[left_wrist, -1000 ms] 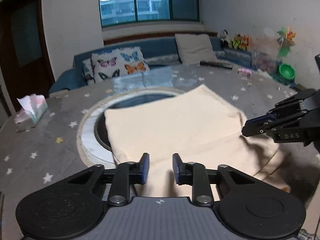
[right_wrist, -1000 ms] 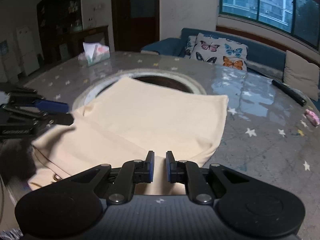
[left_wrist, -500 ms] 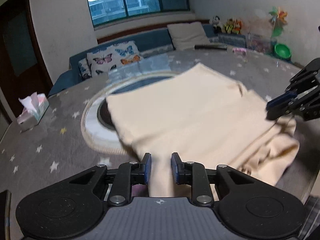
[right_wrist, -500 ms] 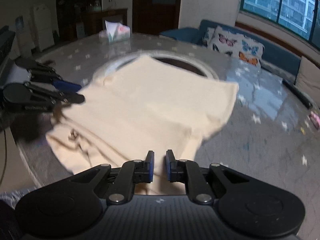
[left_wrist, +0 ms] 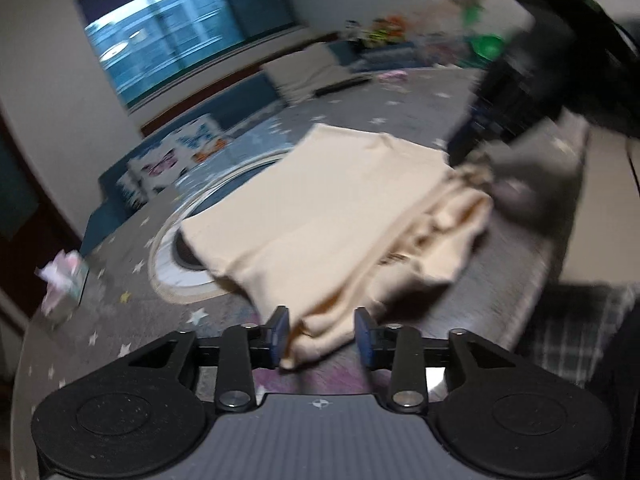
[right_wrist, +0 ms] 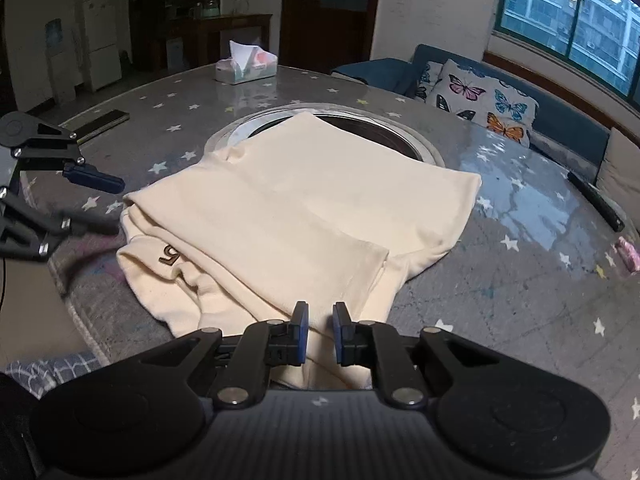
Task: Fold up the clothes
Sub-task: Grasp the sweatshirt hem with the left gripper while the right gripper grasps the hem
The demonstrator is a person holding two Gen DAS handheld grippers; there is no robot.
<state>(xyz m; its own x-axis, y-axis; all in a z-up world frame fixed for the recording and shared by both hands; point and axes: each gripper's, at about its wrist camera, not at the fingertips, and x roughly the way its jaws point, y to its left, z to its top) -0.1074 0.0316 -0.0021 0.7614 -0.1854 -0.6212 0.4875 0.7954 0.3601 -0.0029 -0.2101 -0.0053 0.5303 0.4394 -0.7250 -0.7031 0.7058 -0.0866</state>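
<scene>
At the near edge of the surface (right_wrist: 520,280), the right tongs (right_wrist: 319,330) stand with their blue pads a narrow gap apart, and a fold of the cream garment (right_wrist: 320,200) runs up between them; whether the pads actually pinch the cloth cannot be told. The left tongs (left_wrist: 322,336) are spread wide, the garment's (left_wrist: 320,208) bunched near corner lying between the pads without touching both. In the right wrist view the left tongs (right_wrist: 90,196) sit at the surface's left edge, open, just beside the garment's rumpled side, where a small dark mark shows on a lower layer. The garment lies folded in layers from the near edge toward the middle, its far corner reaching over the round inset ring (right_wrist: 416,140) at the centre. Beyond, near the far edge, stands a tissue box (right_wrist: 246,66). A dark remote (right_wrist: 596,200) lies at the right edge. The left wrist view is blurred.
</scene>
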